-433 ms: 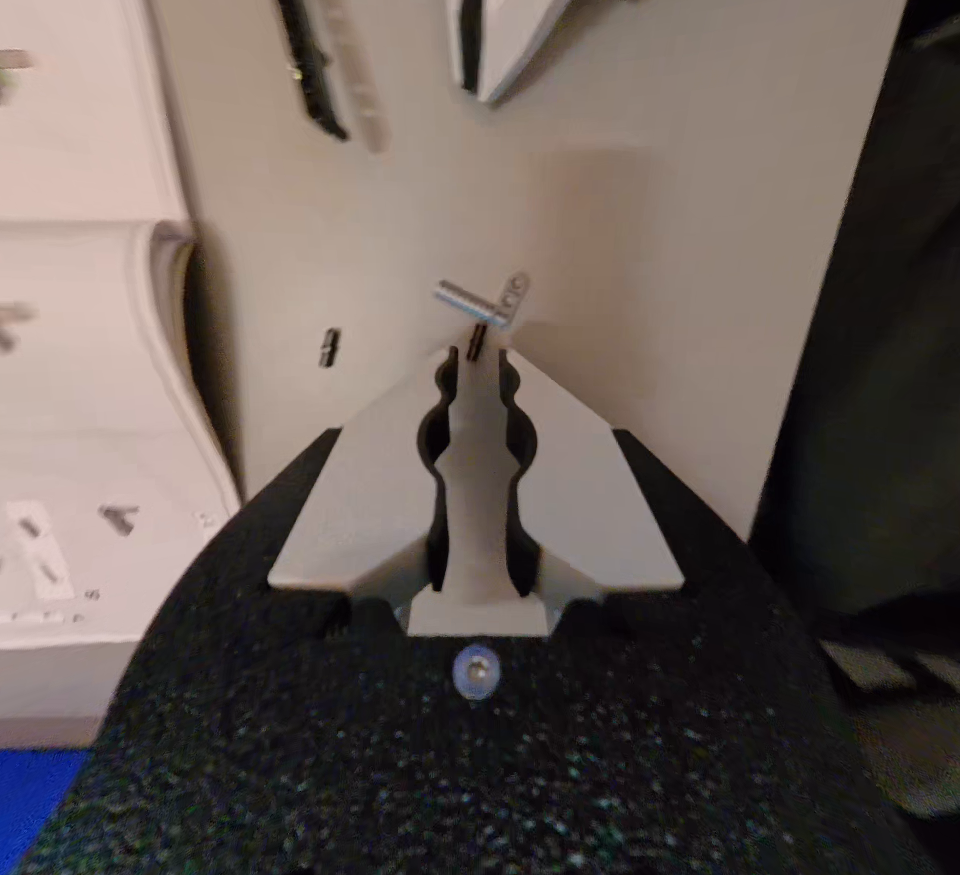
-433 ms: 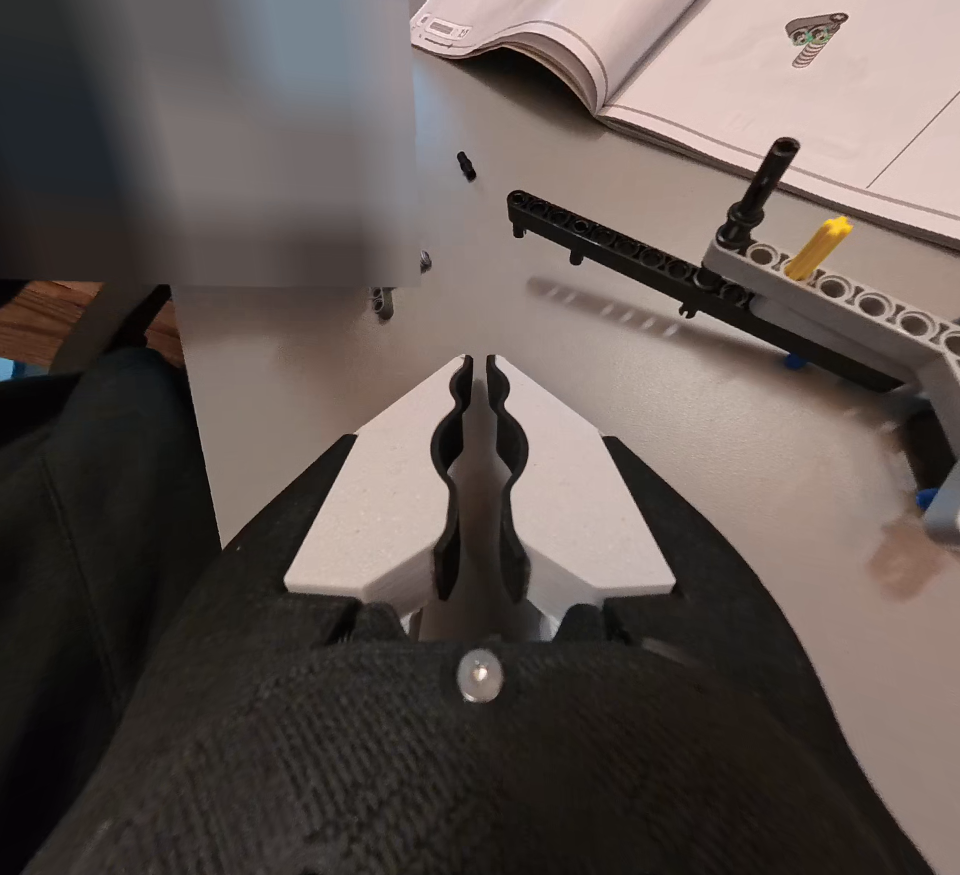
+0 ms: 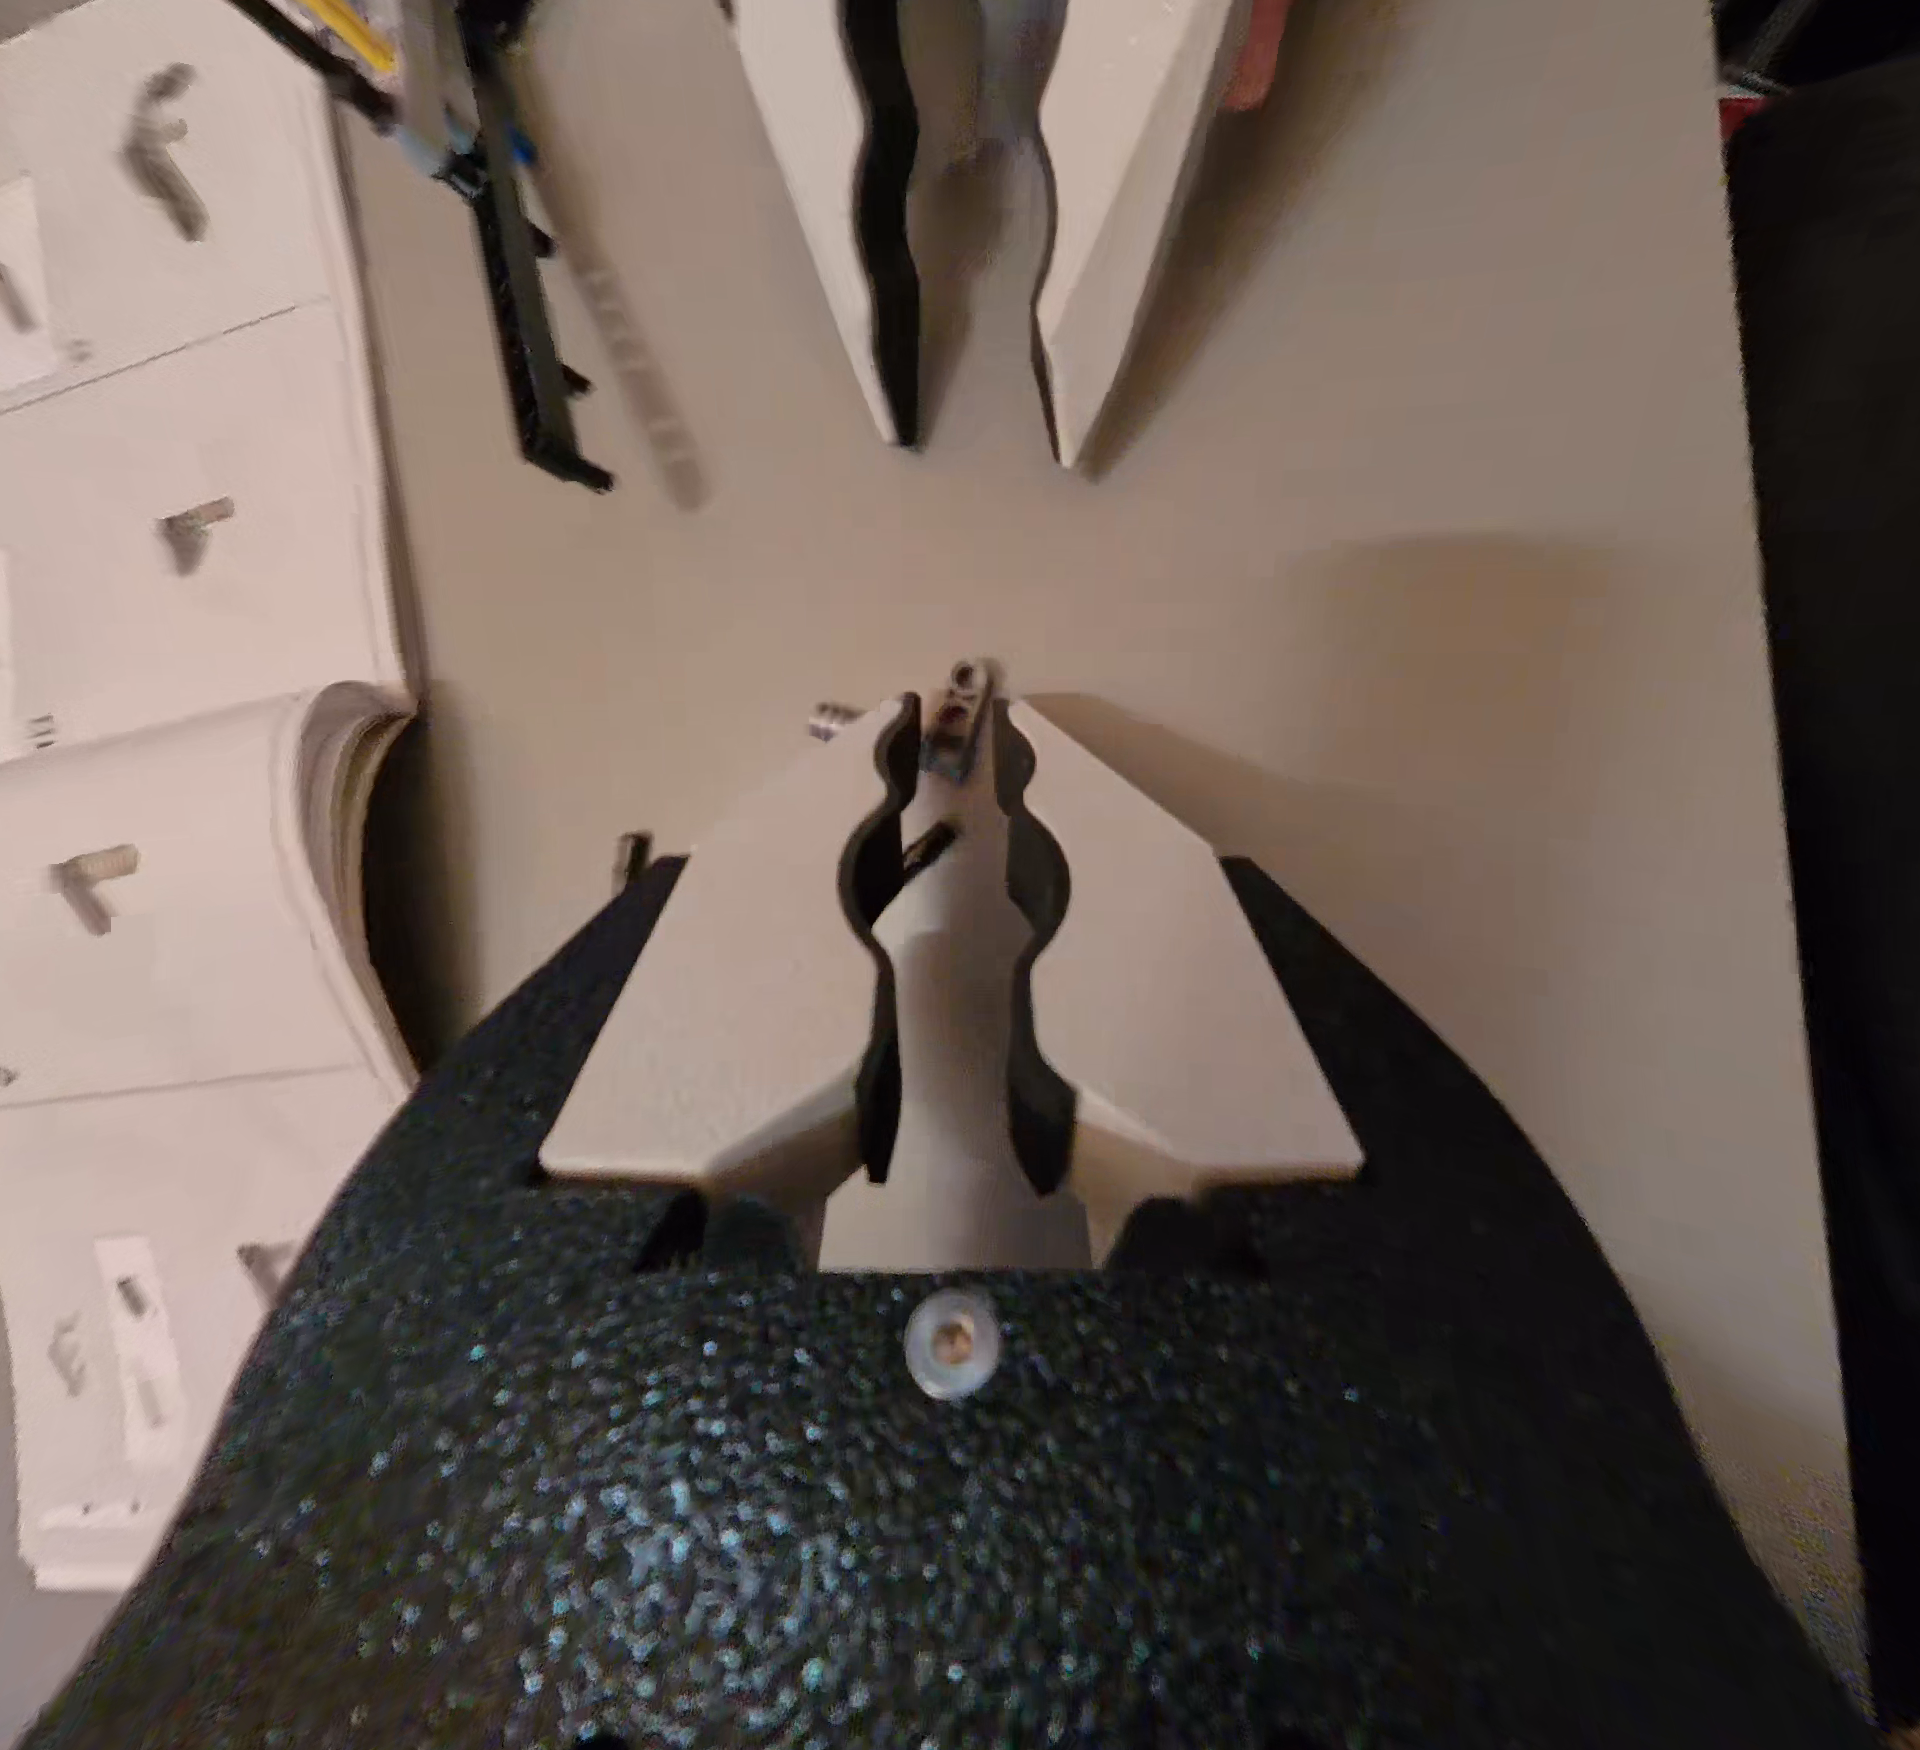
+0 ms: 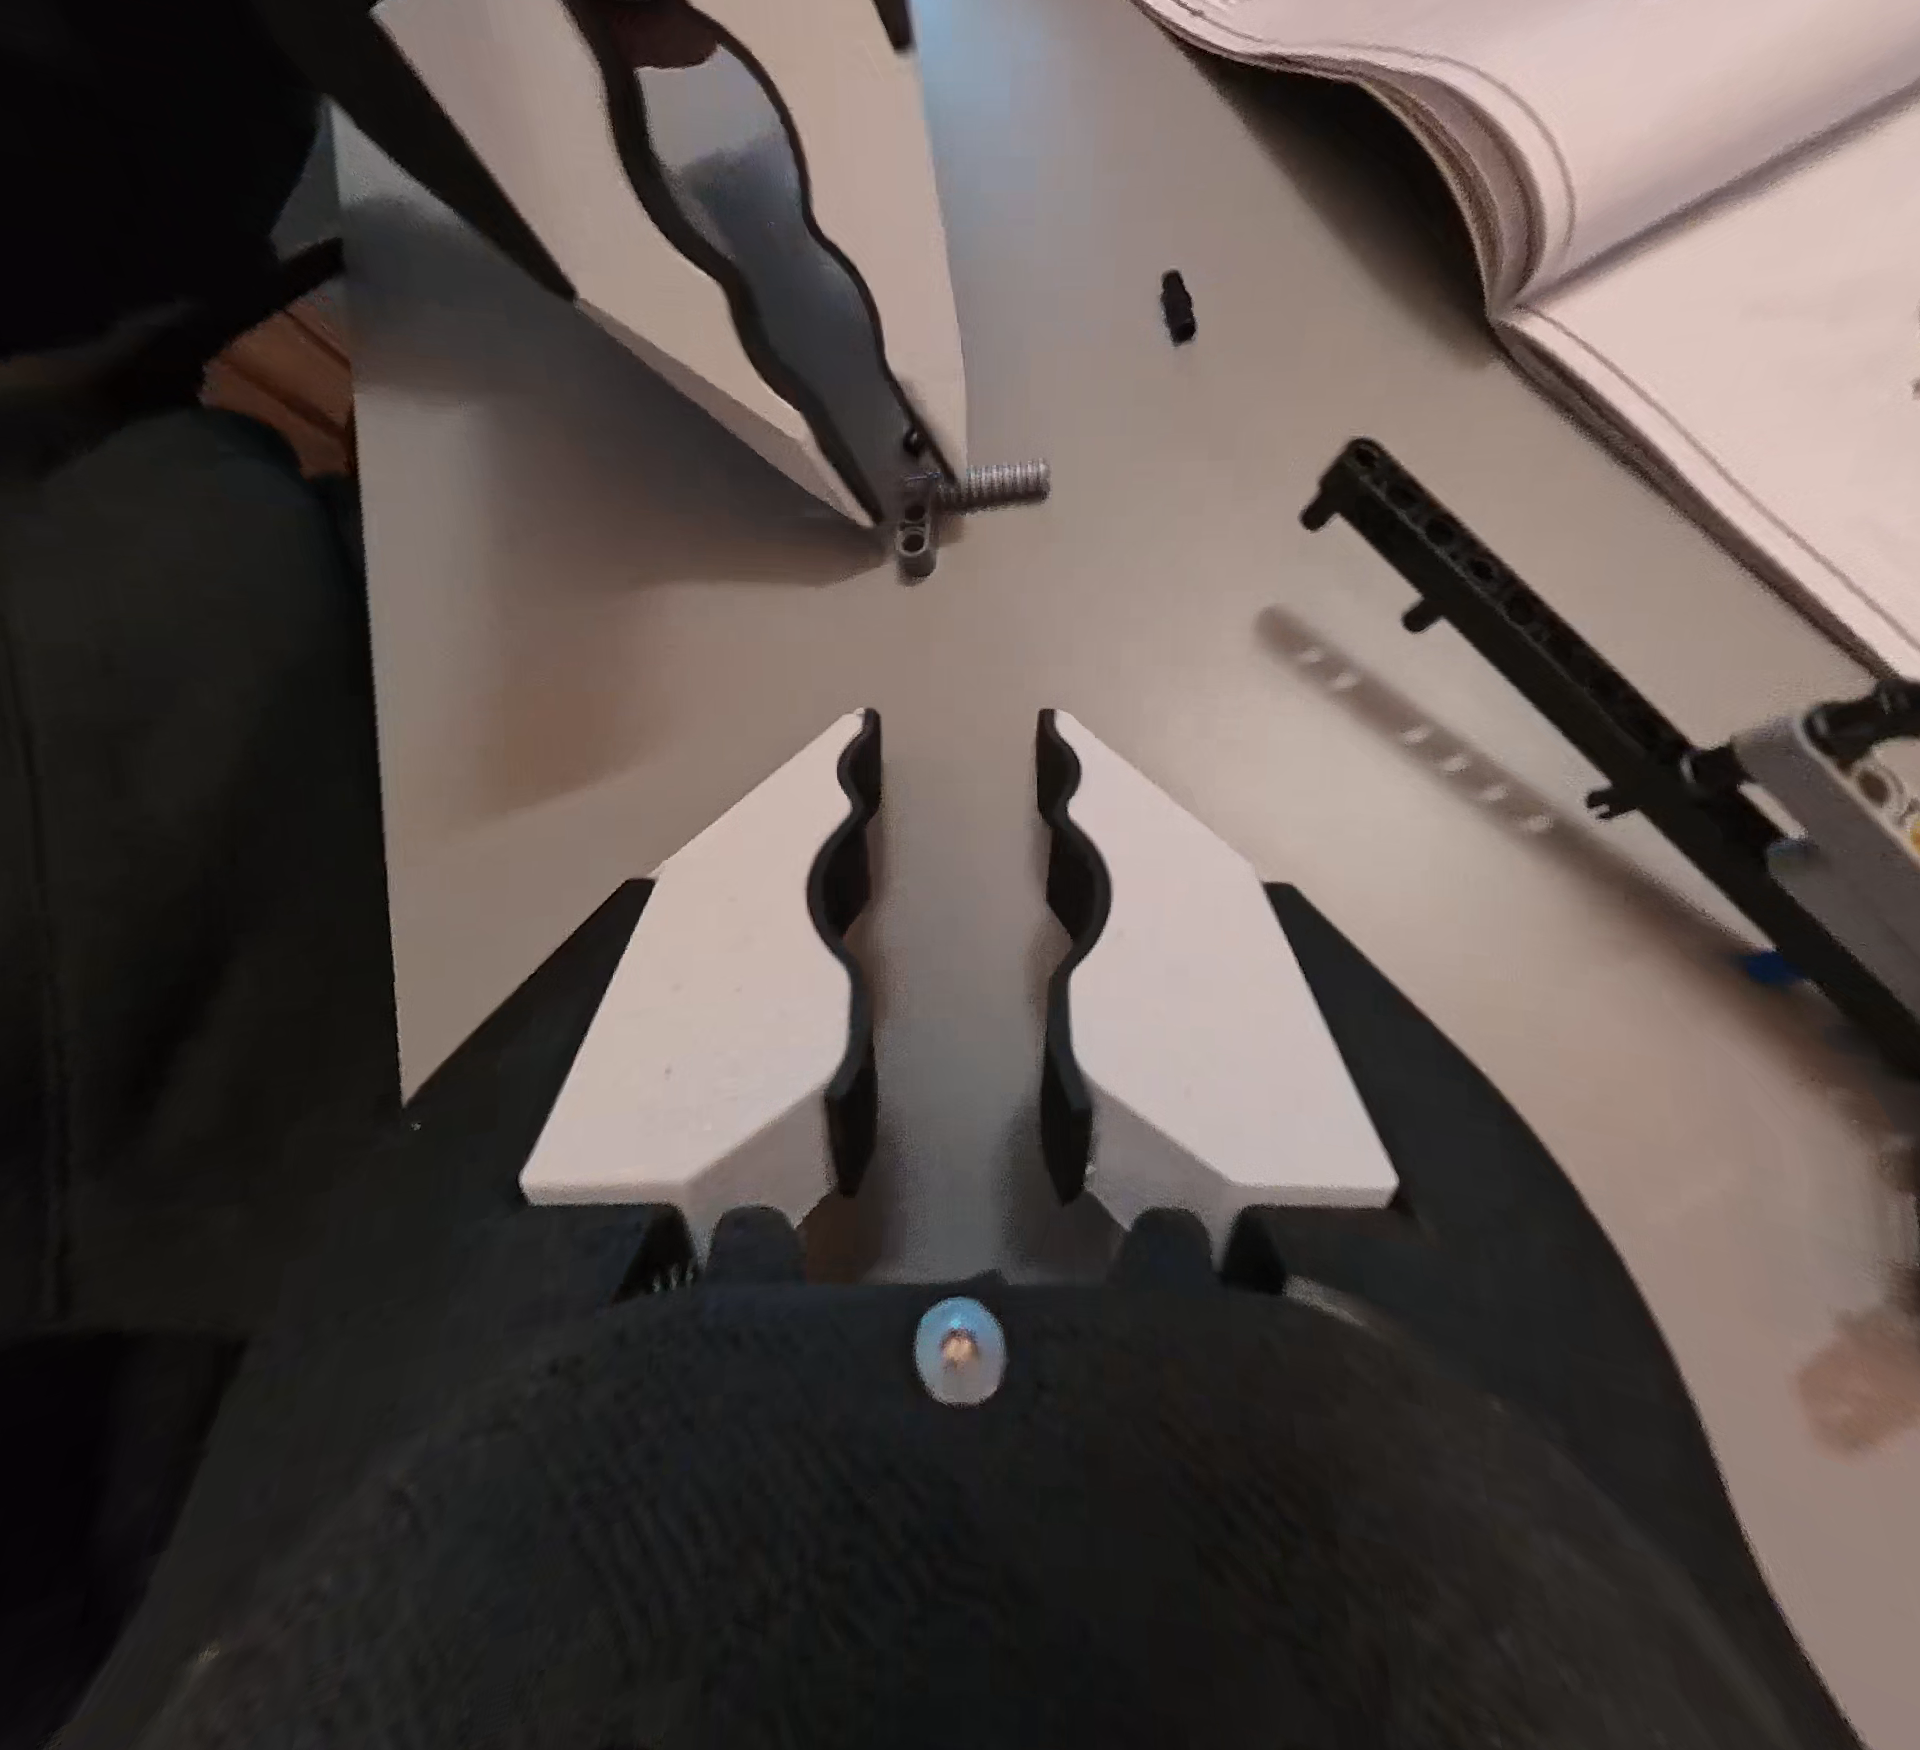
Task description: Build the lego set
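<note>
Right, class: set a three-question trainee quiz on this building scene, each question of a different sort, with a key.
1. True or false: the right tool is open and empty.
2. What does the left tool grip? A) small grey piece B) black pin C) booklet
3. Fill in: the long black beam lies on the ____.

Key: 1 true; 2 A; 3 table.

No writing can be read; the open instruction booklet (image 4: 1714, 173) shows only blurred marks (tiny part diagrams).
</note>
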Available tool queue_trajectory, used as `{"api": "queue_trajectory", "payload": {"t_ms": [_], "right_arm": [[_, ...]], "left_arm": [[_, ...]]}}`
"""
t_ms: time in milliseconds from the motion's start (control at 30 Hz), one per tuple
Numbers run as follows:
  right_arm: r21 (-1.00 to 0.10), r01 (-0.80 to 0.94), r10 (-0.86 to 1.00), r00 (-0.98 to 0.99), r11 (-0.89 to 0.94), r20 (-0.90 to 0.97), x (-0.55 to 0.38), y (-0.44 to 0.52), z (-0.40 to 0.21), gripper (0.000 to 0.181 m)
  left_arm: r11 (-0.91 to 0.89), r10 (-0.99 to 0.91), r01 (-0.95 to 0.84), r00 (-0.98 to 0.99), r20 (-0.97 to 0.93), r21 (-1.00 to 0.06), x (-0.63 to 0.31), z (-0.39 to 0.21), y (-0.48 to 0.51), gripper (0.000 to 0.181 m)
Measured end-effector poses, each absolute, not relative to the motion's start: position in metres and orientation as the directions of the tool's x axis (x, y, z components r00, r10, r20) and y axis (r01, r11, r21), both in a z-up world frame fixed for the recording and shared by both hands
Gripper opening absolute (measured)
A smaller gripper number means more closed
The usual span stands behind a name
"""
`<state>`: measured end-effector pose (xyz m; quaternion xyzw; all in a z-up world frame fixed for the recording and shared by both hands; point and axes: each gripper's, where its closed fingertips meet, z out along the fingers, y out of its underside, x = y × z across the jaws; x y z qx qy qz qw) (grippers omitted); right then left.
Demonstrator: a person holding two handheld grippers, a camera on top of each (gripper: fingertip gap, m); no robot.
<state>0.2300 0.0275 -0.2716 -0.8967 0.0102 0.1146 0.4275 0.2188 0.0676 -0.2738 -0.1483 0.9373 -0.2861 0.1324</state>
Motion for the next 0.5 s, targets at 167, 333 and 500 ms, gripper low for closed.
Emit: {"api": "queue_trajectory", "payload": {"t_ms": [167, 333, 500], "right_arm": [[-0.757, -0.029, 0.111, 0.985, -0.653, -0.134, 0.227, 0.031, -0.276, 0.026], [-0.845, 0.104, 0.148, 0.988, -0.525, 0.03, 0.231, 0.044, -0.255, 0.015], [-0.953, 0.21, 0.129, 0.974, -0.219, 0.185, 0.228, 0.056, -0.207, 0.012]], "left_arm": [[0.786, -0.377, -0.261, -0.921, -0.101, -0.561, 0.219, -0.281, 0.068, 0.005], [0.552, -0.499, -0.25, -0.863, -0.075, -0.796, 0.234, -0.251, 0.059, 0.005], [0.303, -0.505, -0.015, -0.851, -0.147, -0.953, 0.226, -0.198, 0.055, 0.005]]}}
